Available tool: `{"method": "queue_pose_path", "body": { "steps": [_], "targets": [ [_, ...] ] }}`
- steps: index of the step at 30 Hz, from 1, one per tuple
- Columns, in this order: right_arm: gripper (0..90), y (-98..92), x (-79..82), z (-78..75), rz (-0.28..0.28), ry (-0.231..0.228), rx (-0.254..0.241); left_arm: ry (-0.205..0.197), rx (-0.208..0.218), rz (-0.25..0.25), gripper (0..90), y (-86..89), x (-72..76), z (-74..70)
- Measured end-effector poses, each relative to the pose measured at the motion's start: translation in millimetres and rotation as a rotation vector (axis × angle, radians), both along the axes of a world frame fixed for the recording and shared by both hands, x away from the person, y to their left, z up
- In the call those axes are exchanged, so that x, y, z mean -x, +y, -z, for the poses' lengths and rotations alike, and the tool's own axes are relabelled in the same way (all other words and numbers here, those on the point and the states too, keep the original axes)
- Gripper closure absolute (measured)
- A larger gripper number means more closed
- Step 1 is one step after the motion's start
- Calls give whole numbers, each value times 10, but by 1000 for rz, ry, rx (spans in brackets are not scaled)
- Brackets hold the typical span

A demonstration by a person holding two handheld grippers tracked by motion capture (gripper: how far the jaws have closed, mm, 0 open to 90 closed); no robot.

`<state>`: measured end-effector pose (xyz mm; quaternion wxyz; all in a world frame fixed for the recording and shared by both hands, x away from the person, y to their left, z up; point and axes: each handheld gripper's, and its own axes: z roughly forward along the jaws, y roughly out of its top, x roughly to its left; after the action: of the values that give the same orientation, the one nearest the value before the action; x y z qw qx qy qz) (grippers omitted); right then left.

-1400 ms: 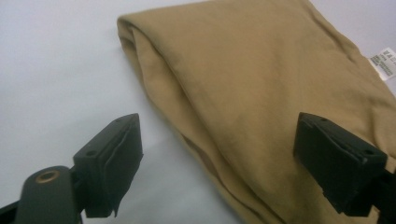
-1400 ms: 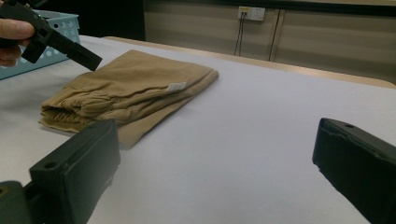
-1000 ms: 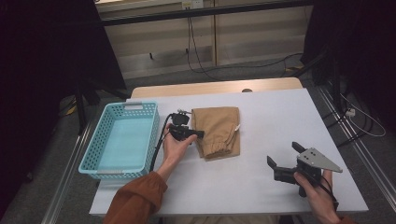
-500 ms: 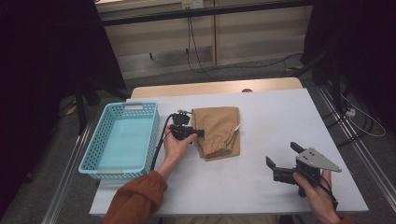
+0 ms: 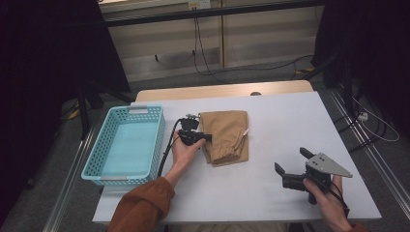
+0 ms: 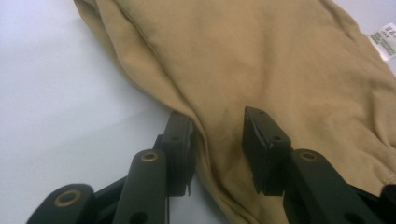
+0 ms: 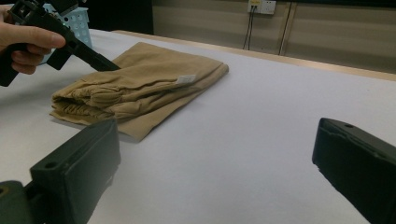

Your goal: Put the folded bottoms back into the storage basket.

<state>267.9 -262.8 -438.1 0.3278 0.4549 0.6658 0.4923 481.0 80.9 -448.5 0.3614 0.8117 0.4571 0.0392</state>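
Observation:
A folded tan garment (image 5: 228,136) lies in the middle of the white table (image 5: 270,193), with a small white label (image 7: 186,79) on it. My left gripper (image 5: 205,138) is at its left edge. In the left gripper view, the left gripper (image 6: 219,144) has a fold of the garment (image 6: 280,70) between its jaws. They have just been closing on it, and a gap still stands between the pads. My right gripper (image 5: 291,160) hovers open over the near right of the table, with nothing between its jaws. The right gripper view looks past the right gripper (image 7: 215,158) to the garment (image 7: 140,84).
A light blue plastic basket (image 5: 96,173) stands at the table's left side, with nothing inside it. The left gripper's black cable runs along its right wall. Bare white tabletop lies between the garment and the right gripper. Cables trail across the floor behind the table.
Both hands have stayed where they were. The left gripper's jaws sit at the garment's edge throughout, and the garment has not shifted.

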Motion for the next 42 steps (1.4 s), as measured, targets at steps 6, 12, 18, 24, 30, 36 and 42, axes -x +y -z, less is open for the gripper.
{"method": "queue_pose_path", "body": {
  "steps": [6, 12, 18, 24, 30, 36, 42],
  "targets": [
    [8, 5, -3, 3, -4, 3, 2, 40, 11, -10, 691, -15, -6, -8],
    [8, 0, -5, 4, 3, 4, 0, 70, 31, -1, 794, -14, -4, 1],
    [8, -3, -3, 4, 5, 5, 2, 67, 55, -3, 852, -12, 10, -17],
    [7, -9, -3, 6, 2, 5, -2, 53, 107, 11, 857, 56, 19, -114],
    [7, -4, 4, 2, 2, 2, -3, 24, 108, 39, 858, 48, 59, -201],
    [7, -9, 5, 3, 0, 2, -3, 9, 117, 60, 860, 49, 88, -301],
    [7, -9, 5, 2, -1, 2, -3, -16, 129, 75, 860, 66, 110, -393]
  ]
}}
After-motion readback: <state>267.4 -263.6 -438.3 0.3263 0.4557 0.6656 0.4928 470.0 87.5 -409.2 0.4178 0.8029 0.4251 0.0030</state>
